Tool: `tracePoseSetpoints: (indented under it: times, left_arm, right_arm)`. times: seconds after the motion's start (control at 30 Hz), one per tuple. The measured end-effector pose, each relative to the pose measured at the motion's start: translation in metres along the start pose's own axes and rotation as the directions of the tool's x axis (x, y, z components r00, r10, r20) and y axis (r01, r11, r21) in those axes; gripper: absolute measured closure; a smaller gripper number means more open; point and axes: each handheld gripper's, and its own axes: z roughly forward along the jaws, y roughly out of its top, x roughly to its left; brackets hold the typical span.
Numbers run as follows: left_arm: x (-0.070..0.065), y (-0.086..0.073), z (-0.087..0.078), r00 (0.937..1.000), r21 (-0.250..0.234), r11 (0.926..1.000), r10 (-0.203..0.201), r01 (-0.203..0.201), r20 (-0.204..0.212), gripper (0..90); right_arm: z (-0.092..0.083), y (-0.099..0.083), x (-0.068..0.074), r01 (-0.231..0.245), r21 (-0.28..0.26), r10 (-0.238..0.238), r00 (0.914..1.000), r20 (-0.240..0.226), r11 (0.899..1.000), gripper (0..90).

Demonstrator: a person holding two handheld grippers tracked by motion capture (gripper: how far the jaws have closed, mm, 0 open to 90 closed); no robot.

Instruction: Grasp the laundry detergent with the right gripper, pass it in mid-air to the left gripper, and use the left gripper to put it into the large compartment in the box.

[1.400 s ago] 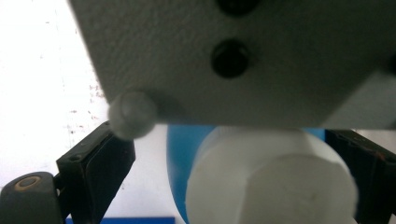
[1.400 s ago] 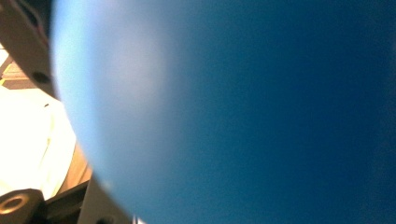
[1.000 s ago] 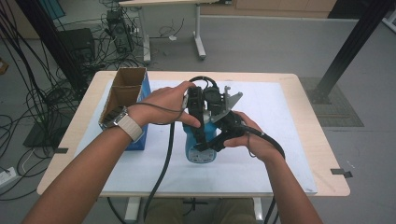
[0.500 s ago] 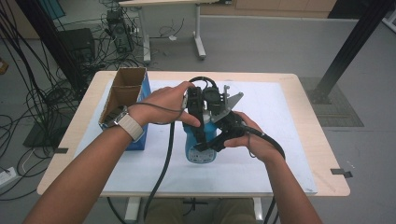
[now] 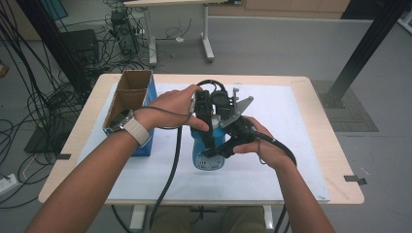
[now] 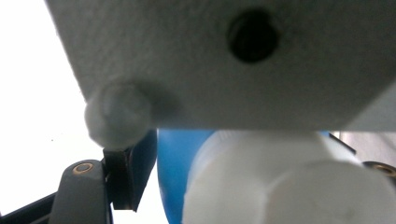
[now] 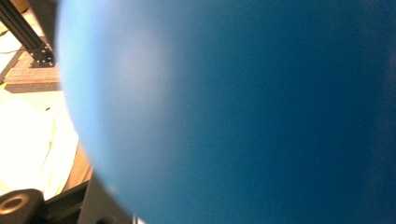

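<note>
Bottle (image 5: 208,154) stands upright on the white mat (image 5: 291,160), near the middle of the table (image 5: 335,160) and toward the person's edge. In the high view the right gripper (image 5: 216,151) comes in from the right and is clamped on the blue body low down, while the left gripper (image 5: 210,127) reaches down over the top of the bottle. Against the earlier frames, hands, bottle and box (image 5: 130,109) sit where they were; the one change is that the left jaws have just been closing. From above I cannot tell whether they press on the cap. The box stands open-topped at the mat's left edge, just beside the left wrist. Mat to the right of the hands and along the far edge lies bare, leaving room on that side; the near strip of mat before the bottle is narrow.

The left gripper view looks down on the white cap (image 6: 289,186), close and blurred, with blue bottle shoulder beside it and the grey plate of the other gripper overhead. One black jaw shows at lower left, beside the cap; contact is not clear.

The right gripper view has the blue wall of the bottle pressed close, with a strip of mat and table edge at left.
</note>
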Motion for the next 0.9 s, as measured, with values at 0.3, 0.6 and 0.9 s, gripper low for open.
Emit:
tracePoseSetpoints:
  times: [0.3, 0.6, 0.9]
  left_arm:
    - [-0.0021, 0.0010, -0.0002, 0.9998, -0.008, 0.9999, 0.006, -0.006, 0.018, 37.2]
    - [-0.0016, 0.0000, -0.0007, 0.9997, -0.004, 1.0000, 0.006, -0.006, 0.024, 37.5]
    - [-0.0041, 0.0015, -0.0017, 0.9999, -0.002, 1.0000, -0.008, 0.008, 0.010, 37.8]
  right_arm:
    - [-0.0007, -0.0006, 0.0014, -0.012, -0.004, 0.012, 0.9999, -0.001, 1.000, 43.9]
    - [0.0007, -0.0008, -0.0003, 0.018, -0.007, -0.018, 0.9998, 0.013, 1.000, 43.9]
    - [-0.0007, -0.0002, 0.0006, 0.025, -0.006, -0.025, 0.9995, 0.018, 1.000, 43.9]
